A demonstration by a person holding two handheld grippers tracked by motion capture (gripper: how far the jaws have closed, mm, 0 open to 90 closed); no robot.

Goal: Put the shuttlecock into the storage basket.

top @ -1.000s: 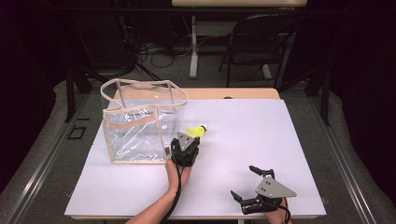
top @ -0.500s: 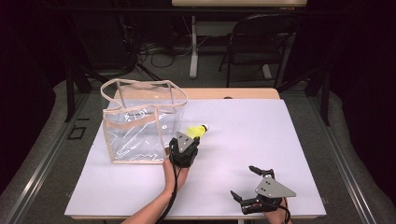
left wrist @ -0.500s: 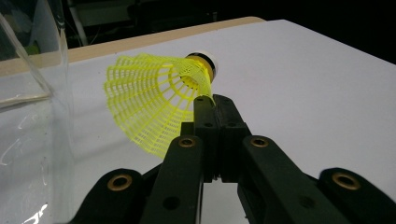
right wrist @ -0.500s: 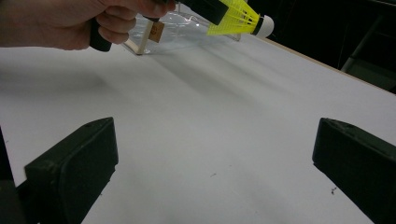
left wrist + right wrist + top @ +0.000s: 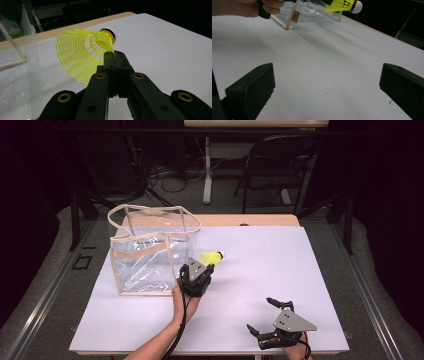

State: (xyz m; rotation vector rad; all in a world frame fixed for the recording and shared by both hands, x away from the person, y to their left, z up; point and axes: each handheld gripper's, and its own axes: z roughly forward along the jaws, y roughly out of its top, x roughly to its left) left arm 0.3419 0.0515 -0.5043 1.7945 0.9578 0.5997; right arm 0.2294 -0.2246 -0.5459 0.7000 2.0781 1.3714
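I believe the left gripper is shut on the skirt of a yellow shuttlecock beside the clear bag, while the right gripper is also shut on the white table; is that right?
Not quite: the right gripper is open, not shut. The right gripper view shows its jaws standing wide apart with only bare white table between them. The rest holds: the left gripper is shut on the skirt of the yellow shuttlecock, beside the clear bag.

Black left gripper (image 5: 206,266) with brass-ringed screw holes, black cable, grey three-cornered plate on right gripper (image 5: 263,318)

Left gripper (image 5: 204,268) pinches yellow shuttlecock (image 5: 212,257) beside clear bag (image 5: 150,251); right gripper (image 5: 264,316) agape
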